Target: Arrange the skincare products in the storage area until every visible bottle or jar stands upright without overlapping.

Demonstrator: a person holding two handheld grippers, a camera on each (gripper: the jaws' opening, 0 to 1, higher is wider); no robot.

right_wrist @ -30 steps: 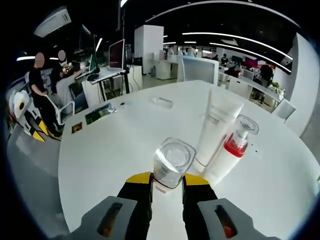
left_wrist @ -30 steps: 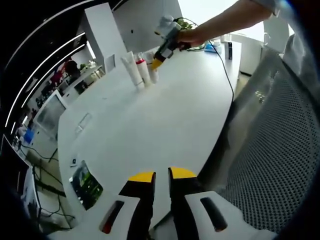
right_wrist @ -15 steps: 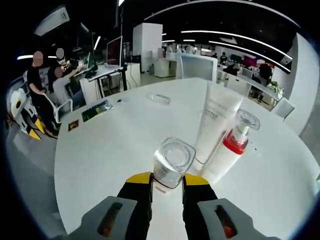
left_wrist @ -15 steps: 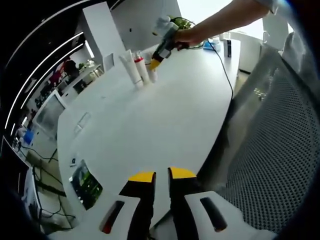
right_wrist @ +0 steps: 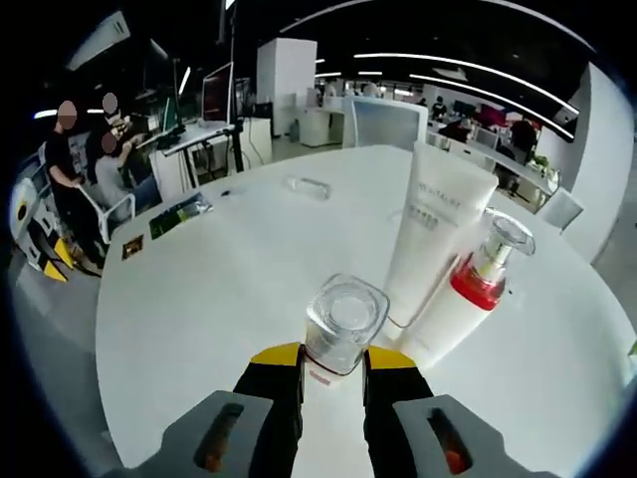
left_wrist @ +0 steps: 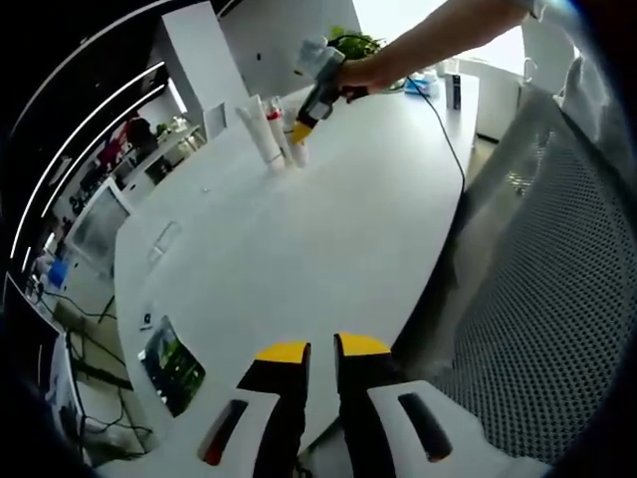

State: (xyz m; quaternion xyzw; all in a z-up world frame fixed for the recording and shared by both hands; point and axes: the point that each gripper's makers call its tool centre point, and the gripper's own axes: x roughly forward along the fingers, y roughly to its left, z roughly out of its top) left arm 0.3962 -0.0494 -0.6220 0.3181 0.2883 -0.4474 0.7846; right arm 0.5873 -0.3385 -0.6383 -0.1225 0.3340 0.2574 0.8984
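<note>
My right gripper [right_wrist: 331,357] is shut on a small white bottle with a clear square cap [right_wrist: 344,319], which stands upright on the white round table [right_wrist: 219,289]. Just right of it stand a tall white tube [right_wrist: 434,234] and a pump bottle with a red collar [right_wrist: 476,291], both upright and close together. In the left gripper view a person's hand holds the right gripper [left_wrist: 302,121] at the far side of the table, beside the white tube [left_wrist: 261,134] and the red-collared bottle [left_wrist: 276,129]. My left gripper [left_wrist: 320,351] hangs shut and empty over the near table edge.
A small clear item [right_wrist: 310,186] and a green card [right_wrist: 177,211] lie farther out on the table. The green card [left_wrist: 171,366] is near my left gripper. A mesh chair [left_wrist: 557,289] stands to the right. A black cable [left_wrist: 450,139] runs along the far table edge. People sit at desks [right_wrist: 80,159].
The right gripper with its bottle has shifted a little closer to the tube and the pump bottle. The left gripper has stayed where it was.
</note>
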